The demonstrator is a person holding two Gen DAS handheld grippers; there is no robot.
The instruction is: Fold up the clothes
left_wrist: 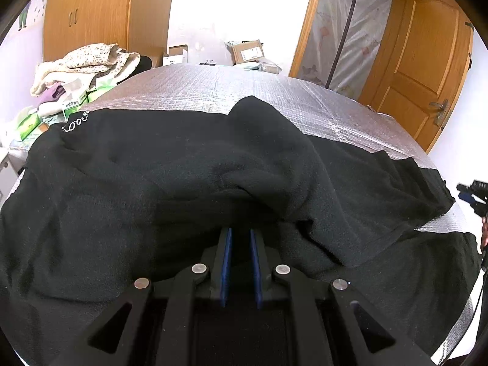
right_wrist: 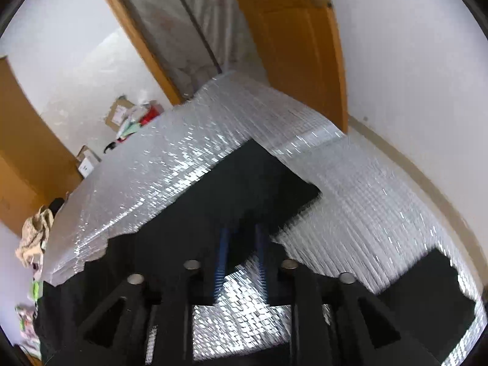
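Observation:
A black garment (left_wrist: 152, 183) with small white lettering lies spread and rumpled over the silver foil-covered table (left_wrist: 198, 91). My left gripper (left_wrist: 241, 231) sits low at the garment's near side. Its blue pads (left_wrist: 227, 244) are close together with dark cloth bunched up at their tips, shut on the fabric. In the blurred right wrist view my right gripper (right_wrist: 241, 238) stands open above the foil, with nothing between its fingers. Beyond its tips lies a flat part of the black garment (right_wrist: 259, 183). The right gripper (left_wrist: 472, 195) also shows at the far right edge of the left wrist view, apart from the cloth.
A heap of pale clothes (left_wrist: 91, 61) and green tissue packs (left_wrist: 73, 103) crowd the table's left end. Cardboard boxes (left_wrist: 247, 52) stand behind the far edge. A wooden door (left_wrist: 427, 61) and a plastic-curtained doorway (left_wrist: 344, 30) are on the right, a wardrobe (left_wrist: 91, 9) at the back left.

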